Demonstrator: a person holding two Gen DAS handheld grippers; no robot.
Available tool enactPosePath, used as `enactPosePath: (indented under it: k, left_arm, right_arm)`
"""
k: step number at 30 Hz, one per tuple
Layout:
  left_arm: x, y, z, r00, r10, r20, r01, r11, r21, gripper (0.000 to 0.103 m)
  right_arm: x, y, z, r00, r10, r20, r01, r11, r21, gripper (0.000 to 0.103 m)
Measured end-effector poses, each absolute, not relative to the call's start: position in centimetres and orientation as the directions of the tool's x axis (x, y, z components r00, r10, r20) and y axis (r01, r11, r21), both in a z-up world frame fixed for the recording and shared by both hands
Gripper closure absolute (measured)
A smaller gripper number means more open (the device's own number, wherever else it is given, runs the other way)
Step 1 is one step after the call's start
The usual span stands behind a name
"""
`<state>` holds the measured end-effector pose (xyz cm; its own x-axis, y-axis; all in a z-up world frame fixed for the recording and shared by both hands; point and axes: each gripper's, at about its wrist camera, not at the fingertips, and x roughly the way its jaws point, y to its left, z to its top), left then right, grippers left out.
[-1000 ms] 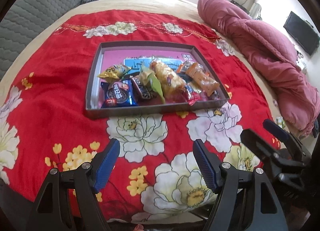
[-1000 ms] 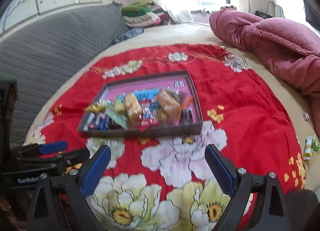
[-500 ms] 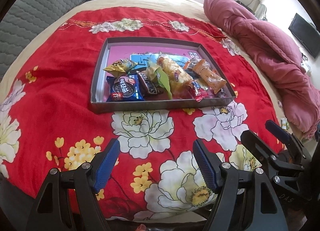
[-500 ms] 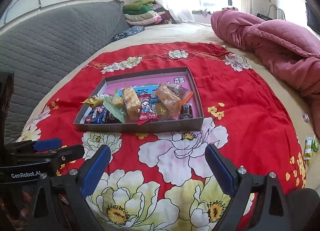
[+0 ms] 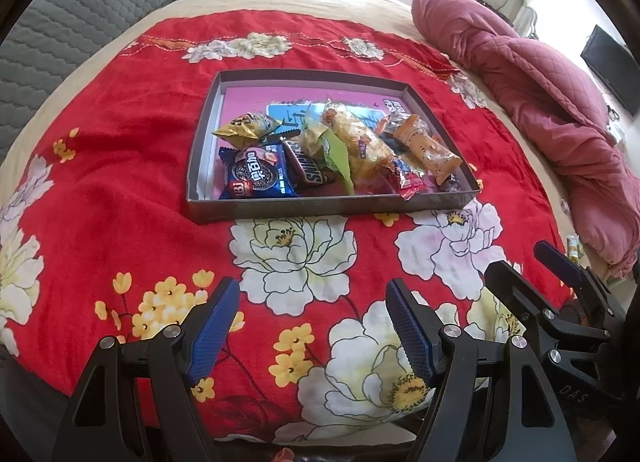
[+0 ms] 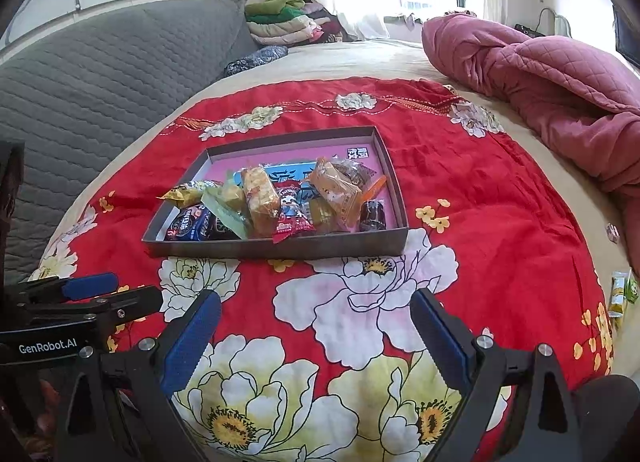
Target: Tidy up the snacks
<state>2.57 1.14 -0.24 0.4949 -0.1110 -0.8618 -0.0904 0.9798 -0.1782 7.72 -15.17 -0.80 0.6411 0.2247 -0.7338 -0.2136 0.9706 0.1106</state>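
The left tool [image 5: 312, 322] has its two blue fingers spread wide, with nothing between them. The right tool [image 6: 316, 326] is the same: wide apart and holding nothing. Both hang low over the red blanket [image 5: 120, 182] with big white flowers, at the near edge of the bed. Each tool is well apart from the snacks.

Farther out on the blanket sits a flat gray box [image 5: 328, 210]. It has a pink floor. The snacks are all inside it, bunched at the near end. The far end of the box is bare.

At the left lies a blue cookie pack [image 5: 256, 176]. A small gold pack [image 5: 244, 128] lies just behind it. A dark bar [image 5: 308, 168] touches the cookie pack. Next comes a green pack [image 5: 332, 150], lying partly on the bar. A long yellow pack [image 5: 360, 142] lies beside that. A red pack [image 5: 412, 182] pokes over the near wall. An orange pack [image 5: 428, 146] lies at the right end. They lean on each other in a loose heap.

A small green and yellow pack [image 6: 620, 294] lies off the blanket, at the right edge of the bed.

This fits two stories. The snacks may have been put in the box, and the job is near its end. Or the heap may be waiting to be sorted. I cannot tell which.

If a snack is to be picked up, the wrappers look thin and slippery. A tool would need to come down over just one pack and pinch it softly, so the others are not dragged along.
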Motion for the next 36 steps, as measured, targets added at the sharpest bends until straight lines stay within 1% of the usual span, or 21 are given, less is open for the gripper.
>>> enactPosePath:
  k: [21,36]
  left_arm:
    - [2.71,1.98,-0.44,0.501,-0.079,-0.862,-0.132,0.977,-0.166,0.026]
    - [2.73,1.79,-0.4,0.501,-0.068,-0.863,-0.131,0.979,-0.153,0.027]
  right_arm:
    - [7.78,-15.17,-1.08,0.642,0.219,-0.735,-0.214,0.971,0.103,0.007]
    - [7.72,-14.8,-0.97,0.642,0.22,-0.735,-0.227,0.97,0.091,0.007]
